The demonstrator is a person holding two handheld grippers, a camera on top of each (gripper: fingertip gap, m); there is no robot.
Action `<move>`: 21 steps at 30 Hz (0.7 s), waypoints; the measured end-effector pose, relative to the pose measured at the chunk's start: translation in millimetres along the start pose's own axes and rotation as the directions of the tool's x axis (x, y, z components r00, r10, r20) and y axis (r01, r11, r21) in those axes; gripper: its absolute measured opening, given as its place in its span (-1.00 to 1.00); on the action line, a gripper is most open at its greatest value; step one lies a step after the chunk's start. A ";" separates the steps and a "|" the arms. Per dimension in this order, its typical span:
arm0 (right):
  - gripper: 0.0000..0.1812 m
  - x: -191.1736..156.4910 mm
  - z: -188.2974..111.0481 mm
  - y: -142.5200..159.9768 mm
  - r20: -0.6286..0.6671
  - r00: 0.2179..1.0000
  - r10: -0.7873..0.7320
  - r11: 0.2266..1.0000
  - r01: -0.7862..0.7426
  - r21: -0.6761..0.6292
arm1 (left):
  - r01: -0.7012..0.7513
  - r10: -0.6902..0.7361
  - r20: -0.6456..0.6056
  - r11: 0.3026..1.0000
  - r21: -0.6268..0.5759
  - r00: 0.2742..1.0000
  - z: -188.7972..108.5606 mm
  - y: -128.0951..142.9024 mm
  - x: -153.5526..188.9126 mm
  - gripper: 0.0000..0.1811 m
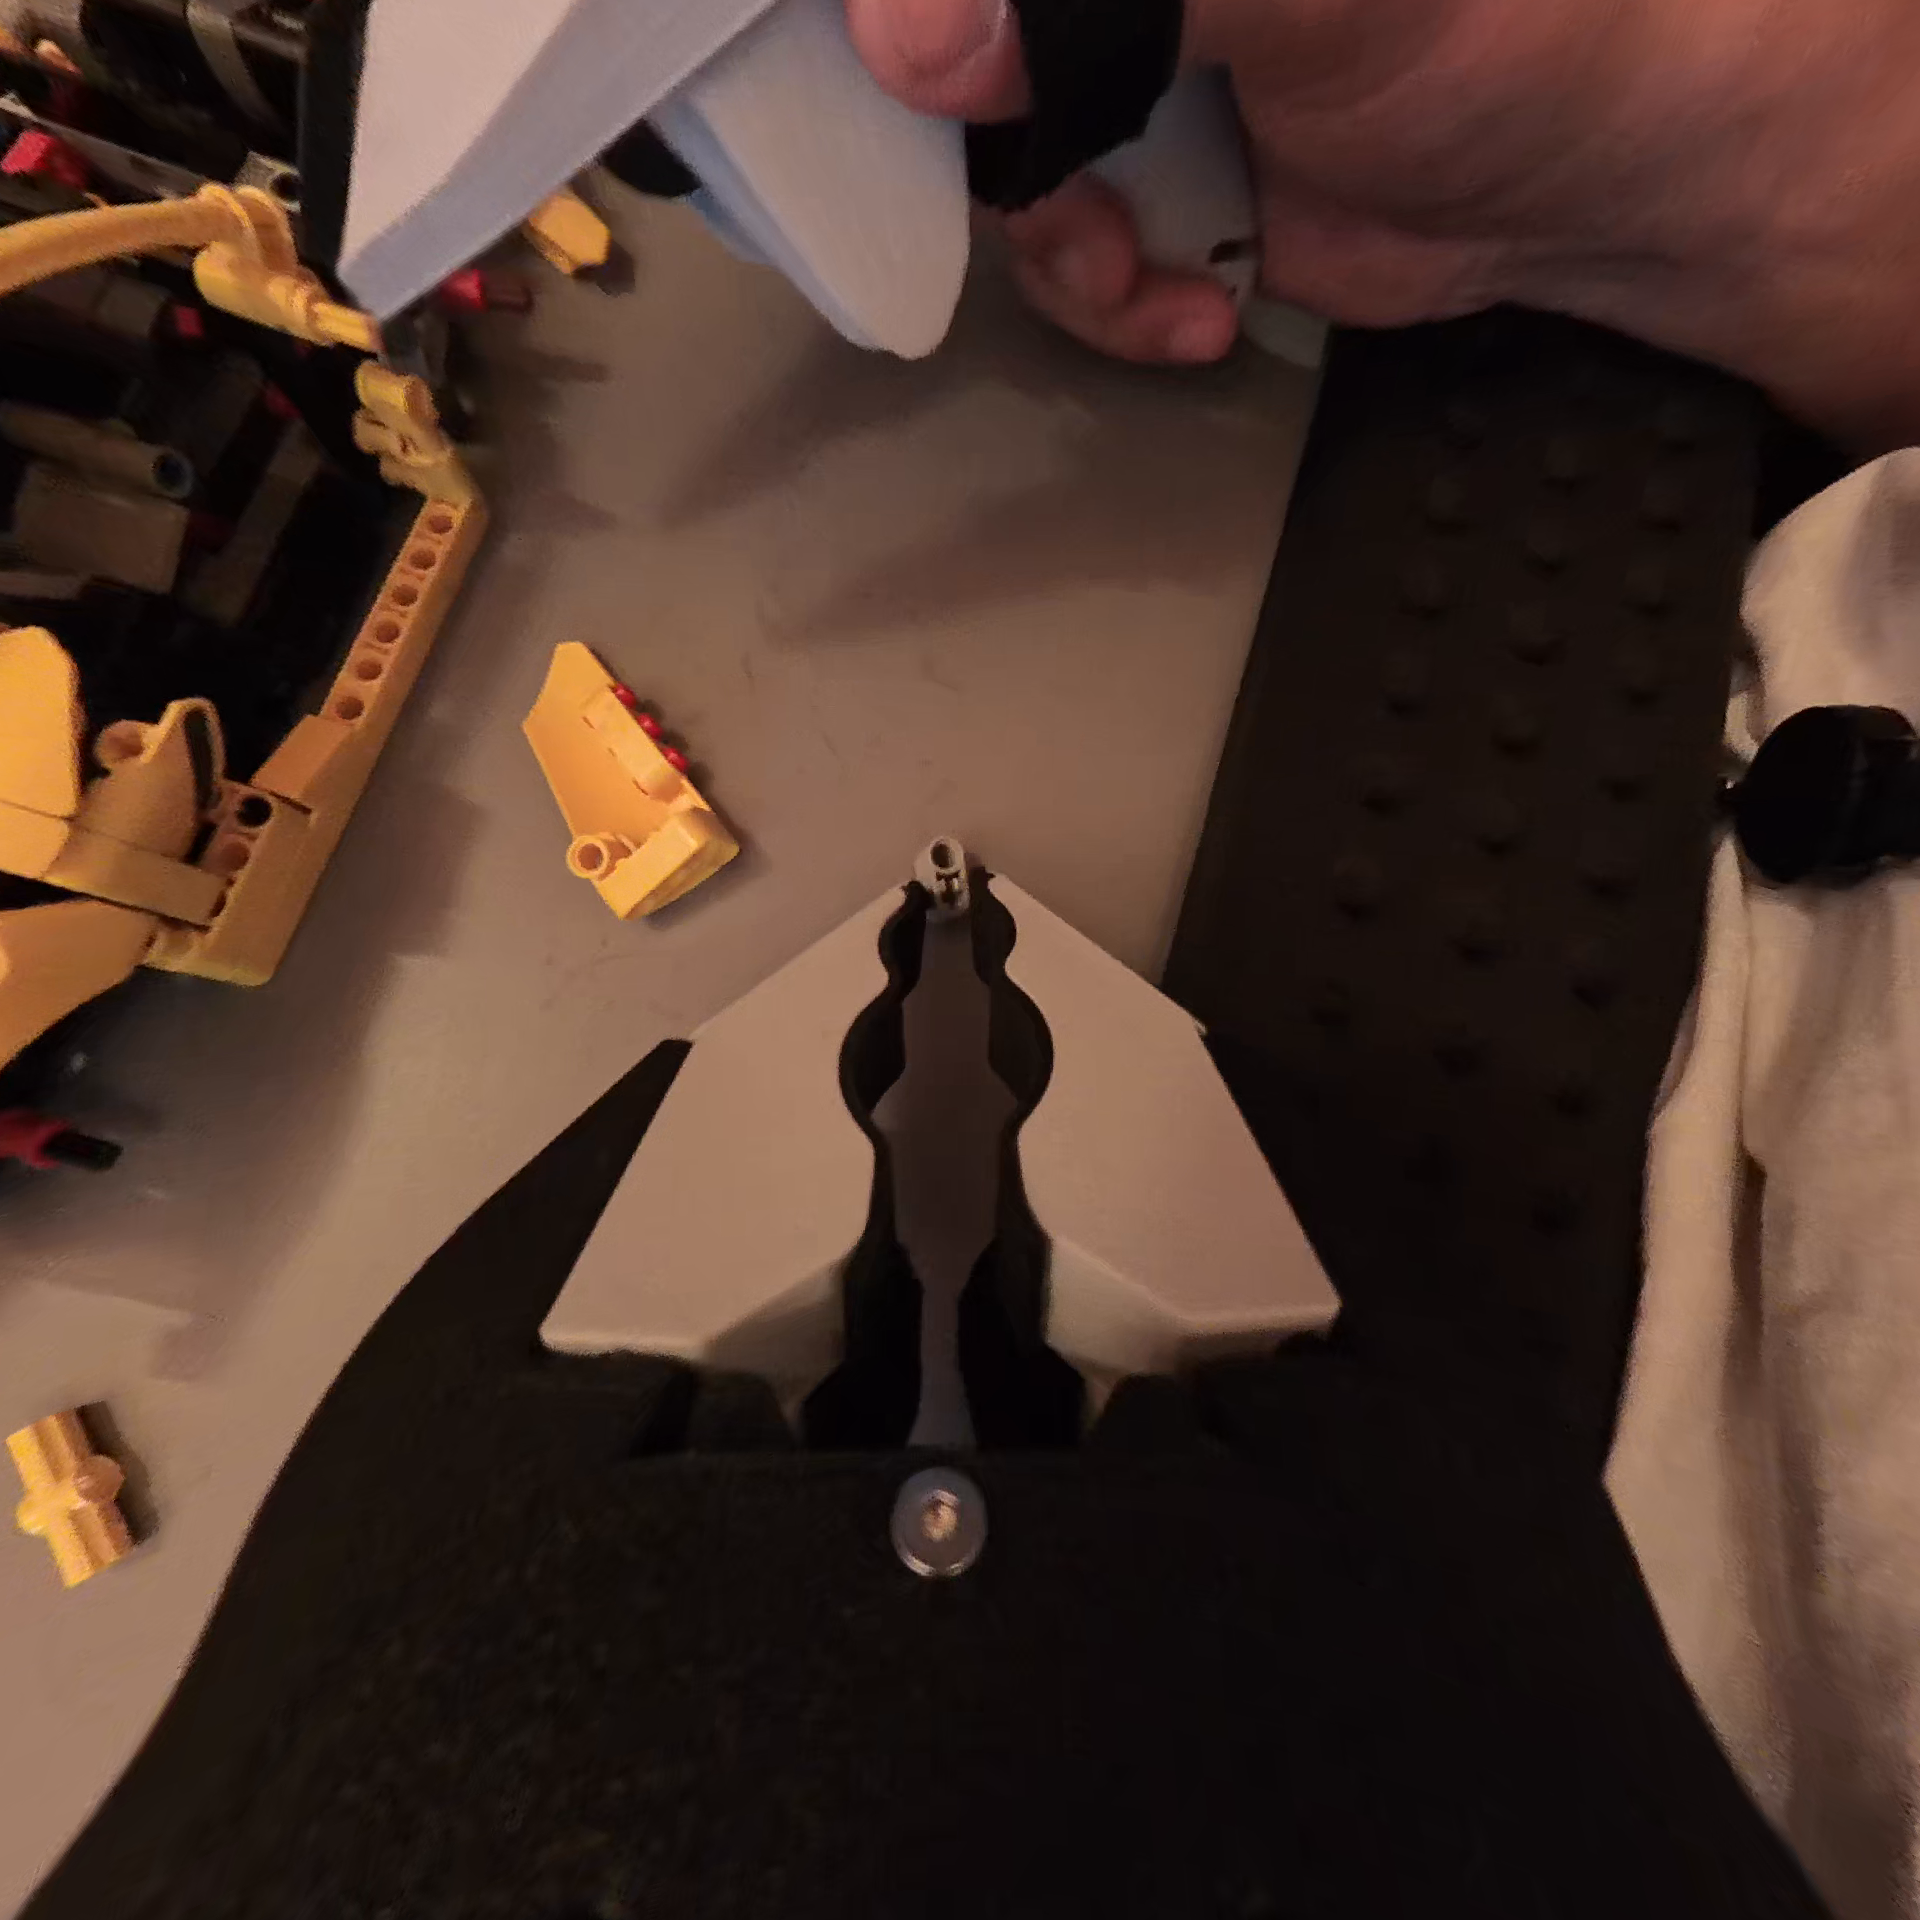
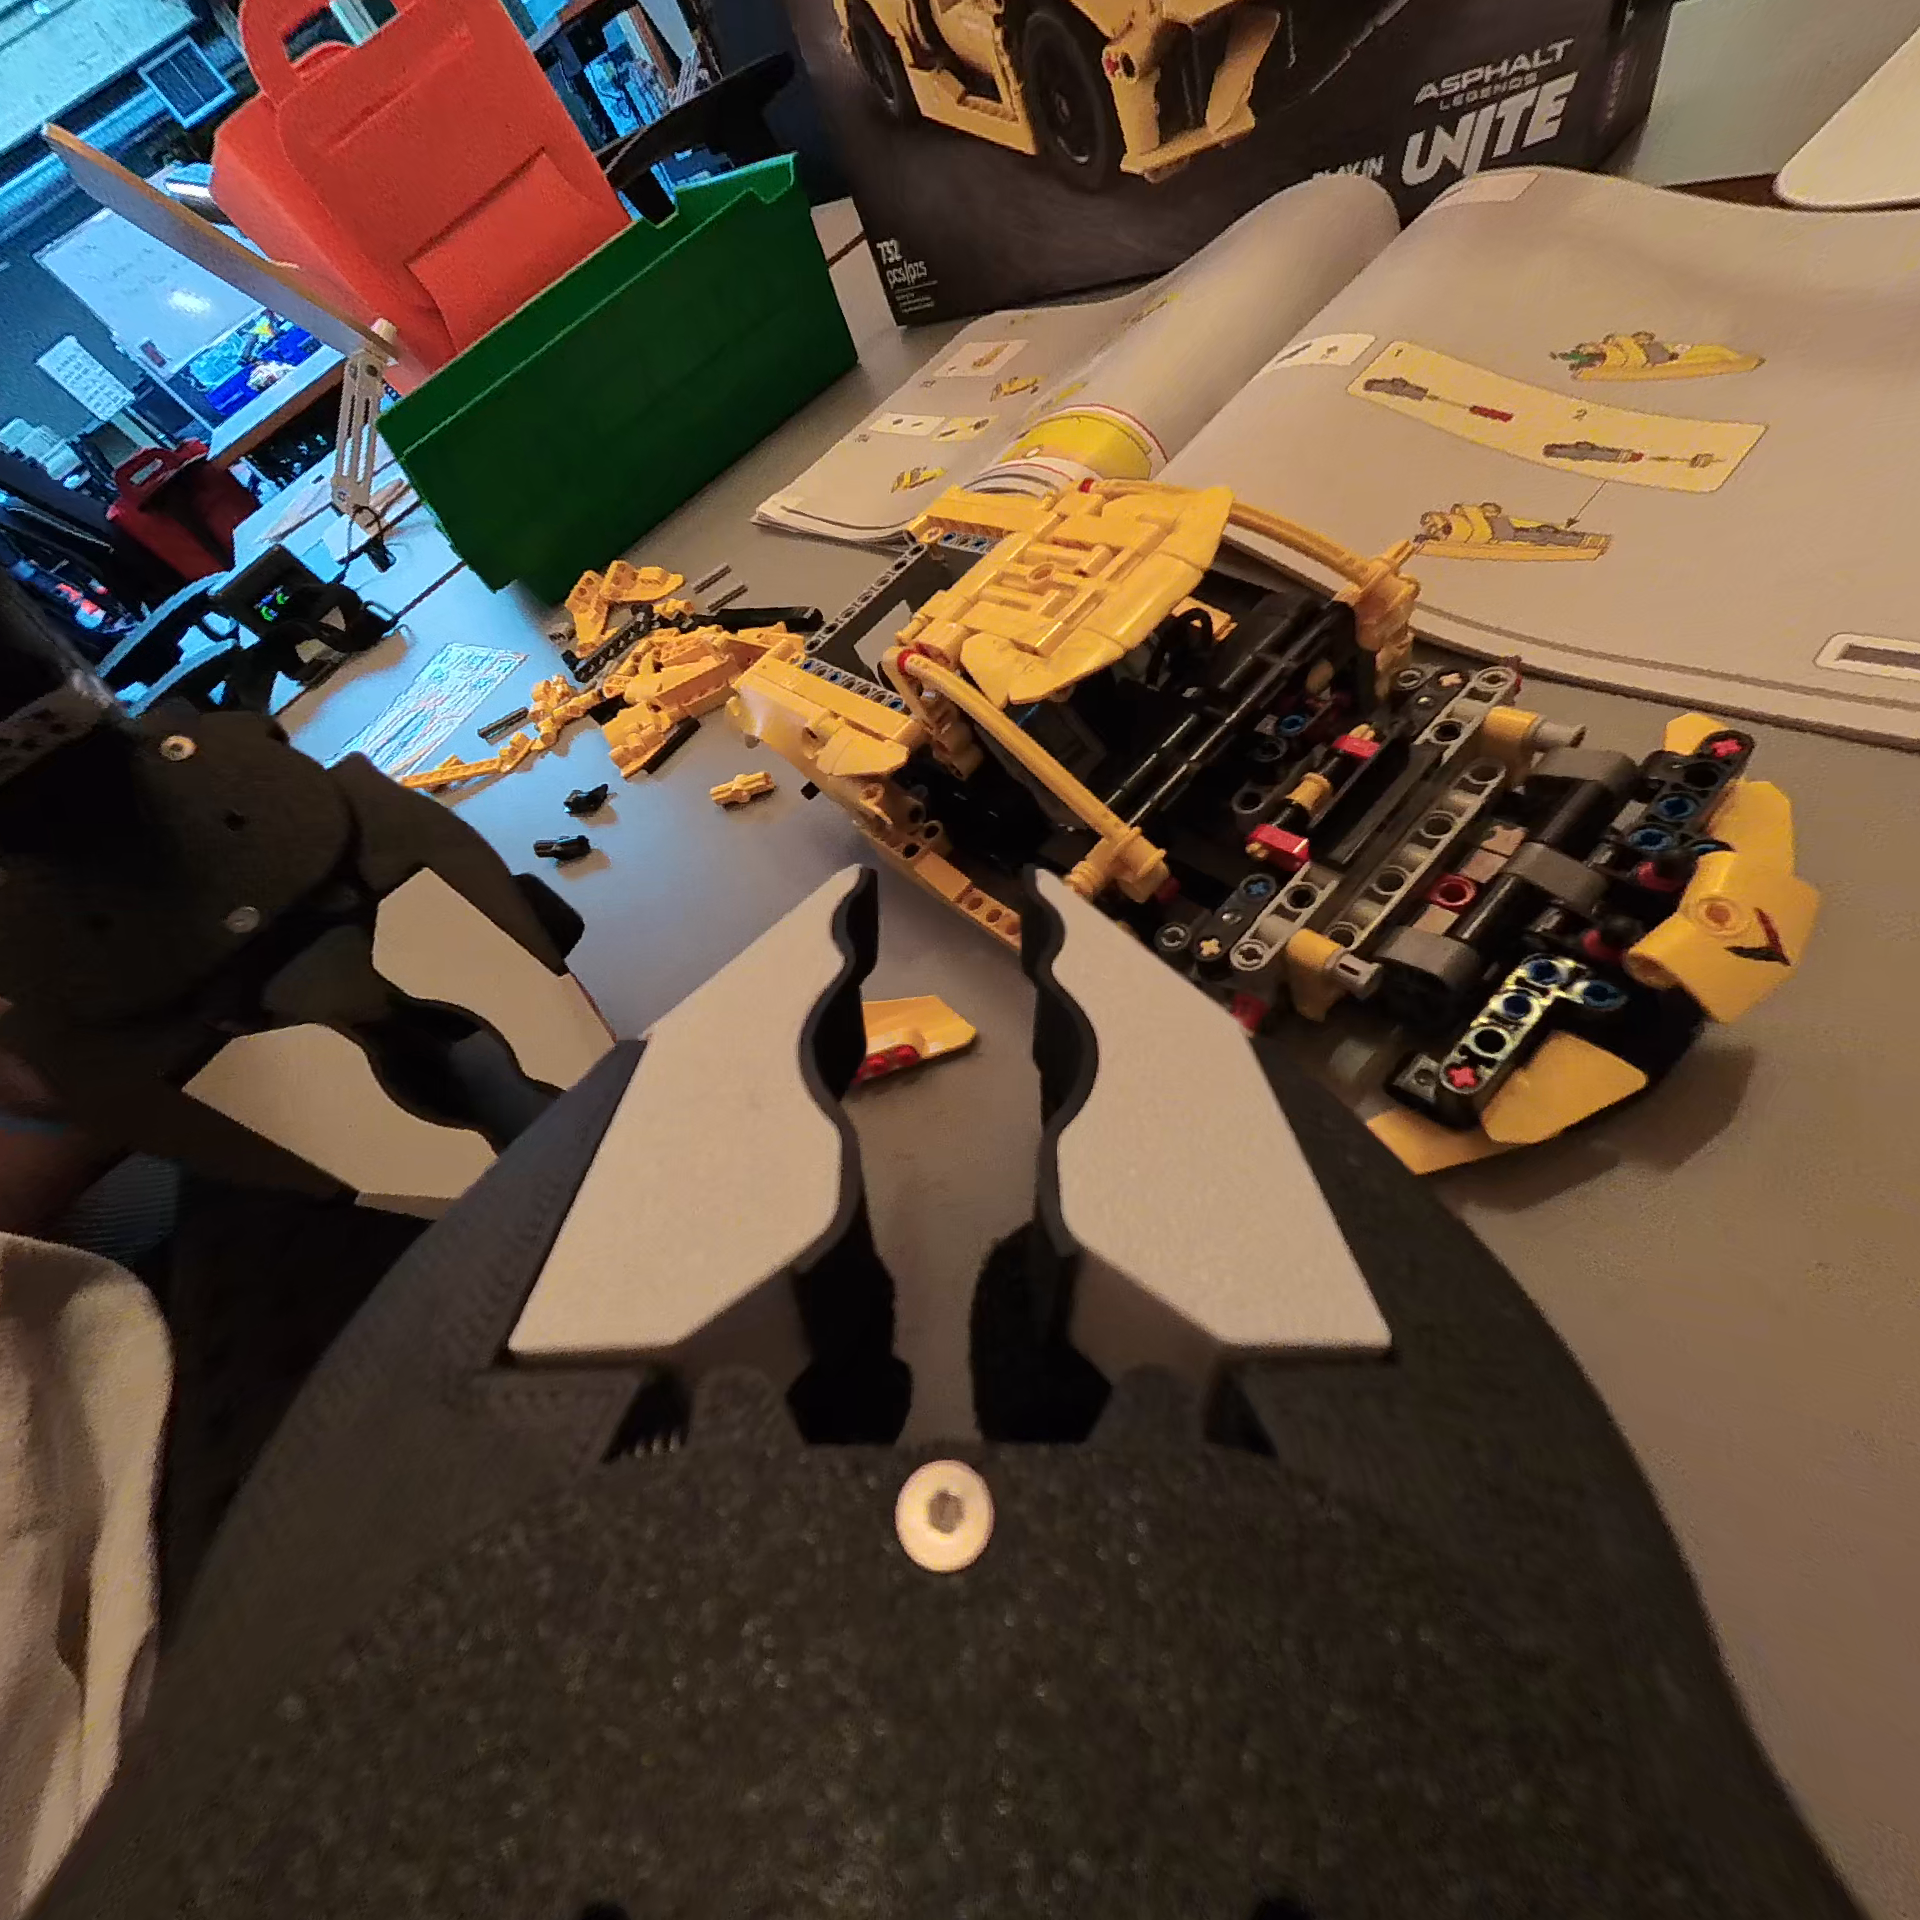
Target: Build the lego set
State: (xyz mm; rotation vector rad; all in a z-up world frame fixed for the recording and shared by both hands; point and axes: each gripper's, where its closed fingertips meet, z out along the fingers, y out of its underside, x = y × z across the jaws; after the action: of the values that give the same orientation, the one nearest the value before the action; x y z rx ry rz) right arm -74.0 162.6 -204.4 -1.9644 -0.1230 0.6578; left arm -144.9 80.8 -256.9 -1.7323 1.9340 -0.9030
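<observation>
My left gripper [image 1: 943, 883] is shut on a small grey pin [image 1: 943, 864], which sticks out of the fingertips just above the grey table. A yellow panel piece with red pins [image 1: 623, 779] lies on the table to its front left. The partly built yellow and black car [image 2: 1247, 790] lies right of that; its edge shows in the left wrist view [image 1: 312, 727]. My right gripper [image 2: 951, 914] is open and empty, hovering over the yellow panel piece [image 2: 920, 1023] next to the car. A hand [image 1: 1455, 156] holds it.
A pile of loose yellow and black parts [image 2: 644, 675] lies beyond the car. The open instruction booklet [image 2: 1455, 436], the set's box [image 2: 1247, 94] and a green bin [image 2: 623, 395] stand behind. A yellow connector [image 1: 68, 1491] lies near left. A black studded mat [image 1: 1486, 727] is at right. Some 12 centimeters of space lies between my two pairs of fingers. The yellow connector [image 1: 68, 1491] is about 15 centimeters from both grippers' fingertips. It turns up in the right wrist view [image 2: 740, 787] as well.
</observation>
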 end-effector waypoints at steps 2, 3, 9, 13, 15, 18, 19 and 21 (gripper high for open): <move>-0.68 4.7 -4.4 -3.5 -0.026 1.000 0.003 1.000 -0.003 0.022 | 0.012 -0.012 0.015 1.000 -0.004 1.000 0.4 1.4 -4.4 -0.91; -0.65 7.4 -8.3 -4.2 -0.044 0.999 0.004 1.000 -0.002 0.029 | 0.011 -0.011 0.027 1.000 -0.003 1.000 0.8 2.1 -6.9 -0.91; -0.62 58.3 -79.3 3.5 -0.312 0.949 -0.055 0.998 0.048 -0.031 | 0.027 -0.029 0.019 0.993 0.115 0.999 -16.0 -9.0 -17.3 -0.68; -0.64 122.4 -149.0 26.6 -0.542 0.829 -0.137 0.983 0.044 -0.180 | 0.072 -0.124 0.092 0.898 0.433 0.988 -68.6 -43.7 -60.9 -0.69; -0.65 142.8 -171.6 33.9 -0.597 0.791 -0.135 0.979 0.013 -0.205 | 0.108 -0.223 0.122 0.792 0.601 0.967 -104.7 -56.2 -91.5 -0.69; -0.65 161.7 -181.9 36.0 -0.619 0.773 -0.141 0.976 0.003 -0.218 | 0.184 -0.356 0.078 0.644 0.743 0.931 -140.1 -54.1 -124.8 -0.69; -0.65 167.8 -183.5 38.9 -0.622 0.763 -0.177 0.966 0.016 -0.256 | 0.231 -0.383 0.026 0.608 0.760 0.923 -144.4 -51.2 -128.4 -0.69; -0.68 174.7 -184.3 40.4 -0.610 0.762 -0.217 0.955 0.037 -0.295 | 0.294 -0.411 -0.052 0.552 0.780 0.910 -149.8 -47.1 -129.4 -0.69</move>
State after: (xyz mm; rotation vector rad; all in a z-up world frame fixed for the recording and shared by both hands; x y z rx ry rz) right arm 157.5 58.7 -246.1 -2.3134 0.0816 -0.1609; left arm -190.0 236.6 -134.0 -1.5550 0.8294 -1.4434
